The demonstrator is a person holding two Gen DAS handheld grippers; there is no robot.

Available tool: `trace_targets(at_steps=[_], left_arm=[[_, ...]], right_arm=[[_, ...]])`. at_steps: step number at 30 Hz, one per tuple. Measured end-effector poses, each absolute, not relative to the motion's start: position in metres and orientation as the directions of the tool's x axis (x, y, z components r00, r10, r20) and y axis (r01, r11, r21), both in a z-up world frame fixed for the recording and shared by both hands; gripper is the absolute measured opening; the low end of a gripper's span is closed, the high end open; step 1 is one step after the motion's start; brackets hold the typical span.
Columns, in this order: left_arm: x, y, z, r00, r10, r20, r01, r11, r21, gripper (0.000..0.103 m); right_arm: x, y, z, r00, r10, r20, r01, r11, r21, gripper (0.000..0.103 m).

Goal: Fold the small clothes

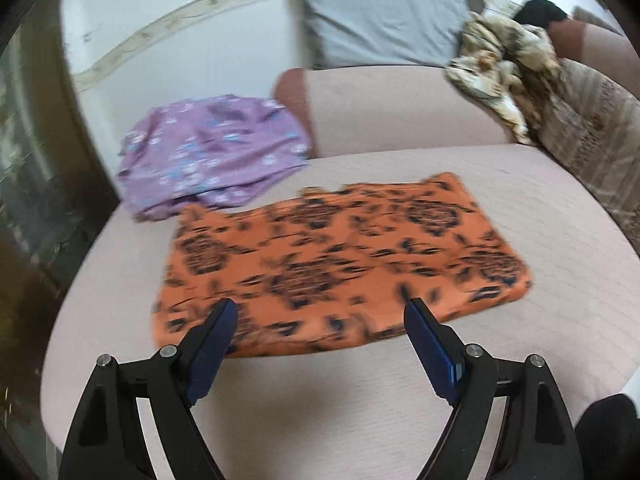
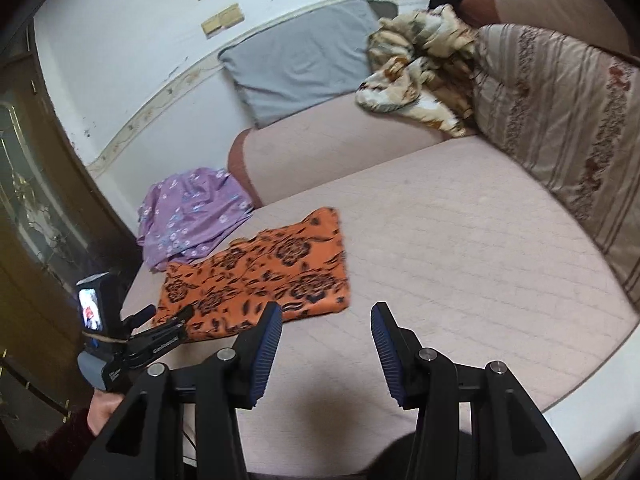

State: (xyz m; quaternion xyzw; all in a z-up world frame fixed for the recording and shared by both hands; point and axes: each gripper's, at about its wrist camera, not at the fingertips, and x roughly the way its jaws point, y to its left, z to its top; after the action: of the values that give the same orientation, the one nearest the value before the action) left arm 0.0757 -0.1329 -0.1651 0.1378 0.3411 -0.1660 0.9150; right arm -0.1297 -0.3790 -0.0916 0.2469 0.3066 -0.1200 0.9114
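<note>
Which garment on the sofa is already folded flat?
The orange black-patterned cloth, a flat rectangle nearest both tools. The purple floral garment behind it is a loose heap; the beige patterned one lies crumpled.

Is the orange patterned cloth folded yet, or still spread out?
Folded. The orange cloth lies flat on the sofa seat as a compact rectangle with a doubled near edge; neither claw holds it.

I can read no text anywhere here. My left claw [image 2: 160, 332], seen from my right wrist view, carries small pale lettering along its black arm and on the body near my hand, but it is too small and blurred for me to make out a word. The little screen [image 2: 90, 308] on its camera shows only a smeared picture, no legible characters. The clothes, cushions and wall bear patterns only, no labels or numbers.
</note>
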Motion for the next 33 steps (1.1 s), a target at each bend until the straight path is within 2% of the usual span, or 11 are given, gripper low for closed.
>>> trace_targets(at_steps=[5,12,17,27,31,33], left_arm=[[0.091,-0.071,-0.176,0.714,-0.13,-0.688,0.306,0.942,0.139,0.086],[0.111,-0.022,-0.204,0.686,-0.052,-0.726,0.218,0.966,0.137,0.086],[0.133,-0.015,-0.217,0.674,-0.013,-0.738,0.181,0.972,0.149,0.086],[0.197,-0.023,-0.22,0.691,-0.044,-0.721,0.12,0.991,0.054,0.086],[0.206,-0.033,-0.251,0.684,-0.001,-0.73,0.128,0.985,0.118,0.086],[0.212,-0.037,-0.276,0.63,0.036,-0.776,0.15,0.974,0.167,0.086]], right_arm=[[-0.094,-0.346,-0.114,0.759,-0.008,-0.651,0.325,0.871,0.368,0.05],[-0.036,-0.32,-0.167,0.689,0.057,-0.723,0.29,0.892,0.347,0.05],[0.008,-0.325,-0.19,0.673,0.076,-0.736,0.27,0.901,0.34,0.05],[0.101,-0.345,-0.209,0.676,0.089,-0.732,0.289,0.881,0.374,0.05],[0.121,-0.346,-0.224,0.655,0.116,-0.747,0.319,0.854,0.412,0.05],[0.129,-0.344,-0.23,0.645,0.112,-0.756,0.33,0.851,0.408,0.05]])
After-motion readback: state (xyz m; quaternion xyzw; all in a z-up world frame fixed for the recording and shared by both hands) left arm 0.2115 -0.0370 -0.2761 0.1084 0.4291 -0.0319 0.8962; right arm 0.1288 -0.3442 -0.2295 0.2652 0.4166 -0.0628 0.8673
